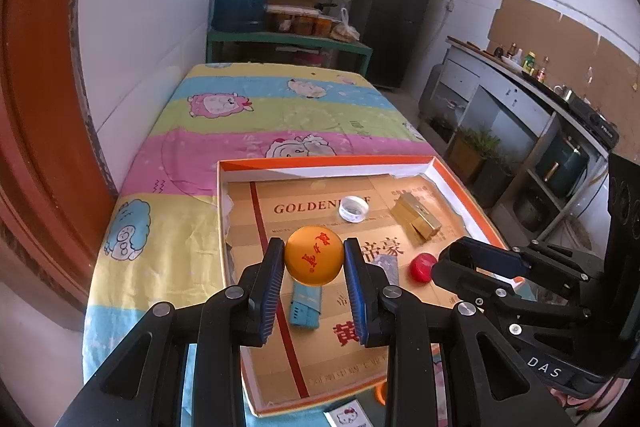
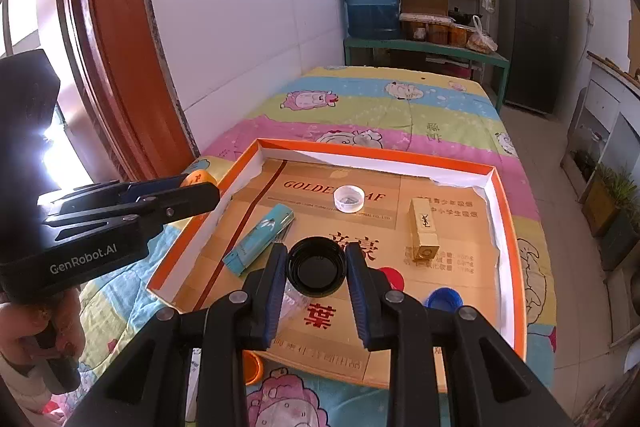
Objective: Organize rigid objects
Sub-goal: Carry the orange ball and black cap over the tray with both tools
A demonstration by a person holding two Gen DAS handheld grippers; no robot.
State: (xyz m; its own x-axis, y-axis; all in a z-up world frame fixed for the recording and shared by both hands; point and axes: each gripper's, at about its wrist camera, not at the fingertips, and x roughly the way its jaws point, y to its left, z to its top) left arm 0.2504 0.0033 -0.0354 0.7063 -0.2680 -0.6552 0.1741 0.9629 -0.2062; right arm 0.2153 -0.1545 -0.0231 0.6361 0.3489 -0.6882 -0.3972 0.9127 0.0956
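My left gripper is shut on an orange ball with red characters, held above the near left part of a shallow orange-rimmed tray. My right gripper is shut on a black bottle cap, open side up, over the tray's near middle. In the tray lie a teal box, a white cap, a gold box, a red cap, a blue cap and a clear plastic piece. The right wrist view shows the left gripper at the tray's left edge.
The tray rests on a table under a striped cartoon cloth, with a white wall and red door frame to its left. An orange cap and a small card lie outside the near rim. A hand holds the left gripper's handle.
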